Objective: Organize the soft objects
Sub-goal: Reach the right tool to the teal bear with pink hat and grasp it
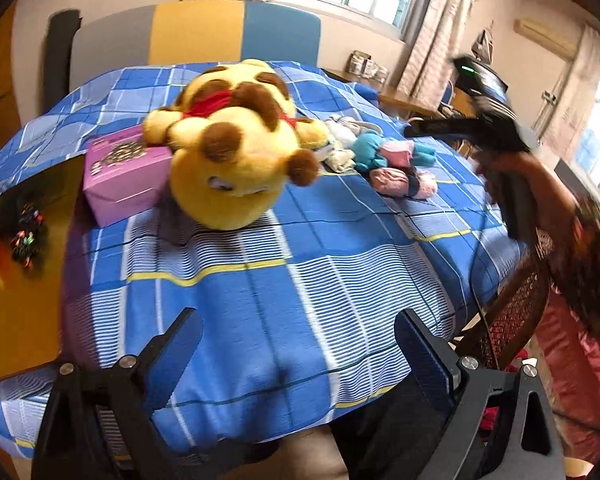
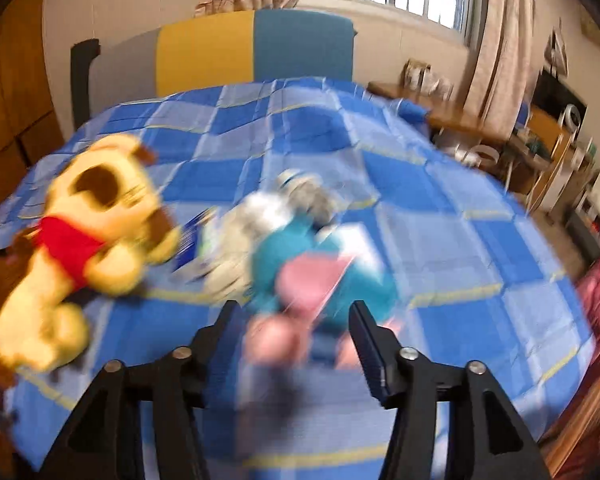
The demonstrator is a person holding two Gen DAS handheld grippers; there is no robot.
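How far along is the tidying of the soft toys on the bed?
Nothing looks sorted yet. The yellow plush dog lies against the pink box, the small soft items sit in a loose pile. Both hand-held grippers, left and right, are open and empty; the right one faces the pile.

Left claw [image 1: 296, 330]: two matte black fingers [image 1: 176, 336] on triangular black brackets with cut-out windows, each bracket fastened by round silver screws [image 1: 469, 362]; the inner face of one finger carries a finely ribbed blue pad [image 1: 424, 356]. Right claw [image 2: 294, 328]: the same black fingers, brackets and silver screws, with a ribbed dark blue pad [image 2: 370, 344]. The left view also shows a black handle with a green light [image 1: 469, 69], a thin black cable [image 1: 480, 300] and a dark patterned sleeve [image 1: 592, 248].
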